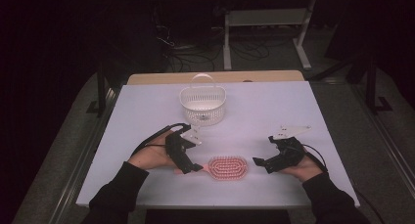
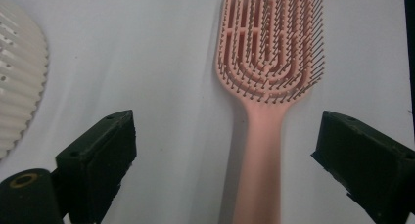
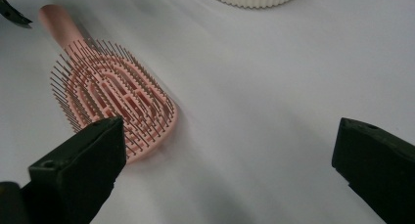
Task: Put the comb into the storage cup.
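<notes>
Pink hairbrush (image 1: 227, 168) lying flat, bristles up, near the front edge of the white table (image 1: 293, 101), handle towards the left claw (image 1: 195, 168); in the left gripper view the handle (image 2: 262, 155) runs between the two jaws, which stand wide and clear of it on both sides; right claw (image 1: 259, 163) resting just beside the brush head, its jaws wide apart with nothing between them, the head (image 3: 115, 99) lying close to one jaw; white slatted basket (image 1: 202, 104) with handle upright, farther back on the table, well apart from the brush.
</notes>
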